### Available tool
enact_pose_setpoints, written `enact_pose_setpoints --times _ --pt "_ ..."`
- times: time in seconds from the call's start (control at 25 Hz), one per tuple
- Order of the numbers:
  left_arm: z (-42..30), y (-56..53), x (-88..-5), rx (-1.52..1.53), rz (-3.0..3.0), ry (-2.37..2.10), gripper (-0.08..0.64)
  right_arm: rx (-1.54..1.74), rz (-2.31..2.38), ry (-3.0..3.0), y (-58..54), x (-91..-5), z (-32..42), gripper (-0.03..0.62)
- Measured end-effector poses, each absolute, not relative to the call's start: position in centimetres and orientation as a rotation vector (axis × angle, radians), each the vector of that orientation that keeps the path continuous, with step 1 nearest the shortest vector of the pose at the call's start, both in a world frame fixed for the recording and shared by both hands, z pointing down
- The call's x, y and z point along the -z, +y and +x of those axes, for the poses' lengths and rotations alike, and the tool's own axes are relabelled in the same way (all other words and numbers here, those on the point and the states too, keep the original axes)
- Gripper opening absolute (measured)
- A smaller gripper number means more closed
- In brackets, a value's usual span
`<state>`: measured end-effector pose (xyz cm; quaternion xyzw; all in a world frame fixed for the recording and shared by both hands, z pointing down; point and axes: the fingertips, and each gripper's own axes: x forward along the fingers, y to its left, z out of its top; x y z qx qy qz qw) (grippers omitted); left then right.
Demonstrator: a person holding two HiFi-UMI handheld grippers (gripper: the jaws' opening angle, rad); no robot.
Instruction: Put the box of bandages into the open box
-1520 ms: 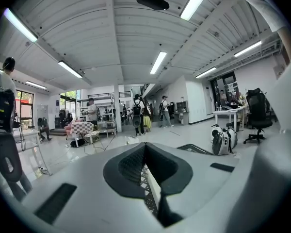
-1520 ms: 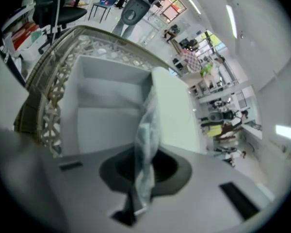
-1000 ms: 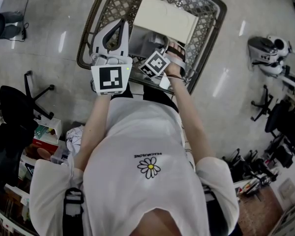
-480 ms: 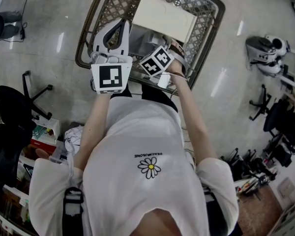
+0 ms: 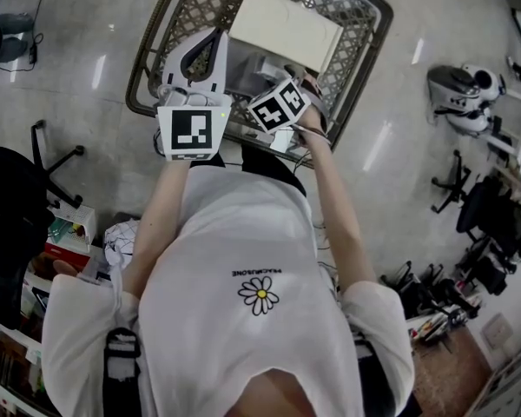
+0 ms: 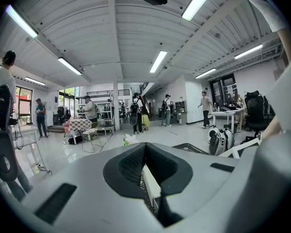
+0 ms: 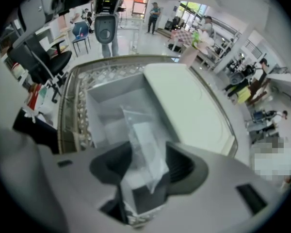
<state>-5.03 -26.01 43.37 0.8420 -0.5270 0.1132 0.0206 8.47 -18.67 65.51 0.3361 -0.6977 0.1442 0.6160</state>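
White open box point(image 5: 282, 24), tan lattice-patterned basket point(image 5: 195, 3).

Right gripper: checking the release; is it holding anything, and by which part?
Nothing held: right gripper jaws have just been opening; the bagged box of bandages stands loose between them.

In the right gripper view the box of bandages point(image 7: 144, 152), in clear wrap, is smeared by blur. Its print is unreadable, and its lower end, toward 6 o'clock, is cut off behind the body of the right hand-held gripper point(image 7: 146, 168), whose jaws have just been opening with the box between them. In the head view those jaws are hidden under the marker cube point(image 5: 279, 105) at 12 o'clock, and the near part of the open box point(image 5: 282, 24) is covered.
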Motion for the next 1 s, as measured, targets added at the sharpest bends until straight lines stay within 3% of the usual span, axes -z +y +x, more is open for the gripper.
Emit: enact_pose_setpoints --times 1.0 --pt "-2.7 -27.0 -41.1 -0.249 2.680 -1.604 0.023 -0.286 0.883 -1.664 -19.7 -60.0 8.5 0.225"
